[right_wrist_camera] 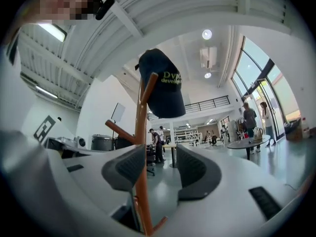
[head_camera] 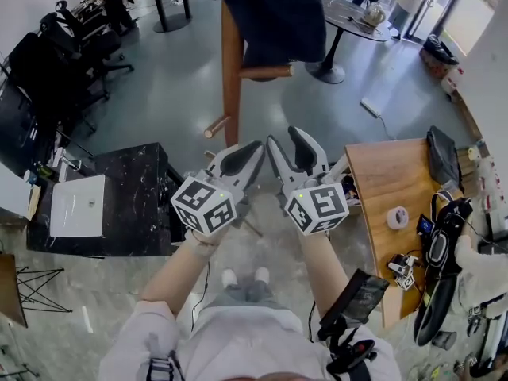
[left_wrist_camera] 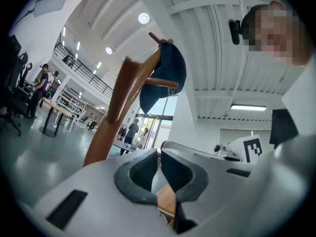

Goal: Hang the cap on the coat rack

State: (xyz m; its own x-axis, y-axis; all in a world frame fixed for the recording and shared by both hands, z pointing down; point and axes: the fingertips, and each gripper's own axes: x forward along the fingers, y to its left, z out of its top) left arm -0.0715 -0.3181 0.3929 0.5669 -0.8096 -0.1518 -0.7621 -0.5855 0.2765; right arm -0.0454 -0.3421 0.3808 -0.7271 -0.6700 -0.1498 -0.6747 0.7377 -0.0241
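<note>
The cap point(head_camera: 278, 14), dark navy, already hangs on the coat rack point(head_camera: 231, 70) at the top centre of the head view, draped over the upper end of the wooden pole. Neither gripper touches it. In the right gripper view the cap point(right_wrist_camera: 160, 83) sits high in the middle of the frame with yellow lettering on its front, and a peg of the coat rack point(right_wrist_camera: 141, 132) runs up into its crown. In the left gripper view the cap point(left_wrist_camera: 165, 75) covers an upper peg of the leaning rack point(left_wrist_camera: 123, 107), and a peg tip pokes out just above it.

The left gripper point(head_camera: 255, 148) is held below the rack at mid-frame. Its jaws are closed, with their tips meeting point(left_wrist_camera: 159, 154), and there is nothing between them. The right gripper point(head_camera: 284, 141) is just beside it with its jaws spread wide point(right_wrist_camera: 160, 152). The rack's pole shows through that gap but stands beyond the jaws, so this gripper holds nothing.

A wooden desk point(head_camera: 389, 177) at the right edge carries a roll of tape point(head_camera: 397, 217) and some cabled devices. A black bag point(head_camera: 441, 157) lies at the desk's far end, and I cannot tell what is in it. A black desk point(head_camera: 135, 189) at the lower left carries a flat white box point(head_camera: 78, 205), which is closed.
</note>
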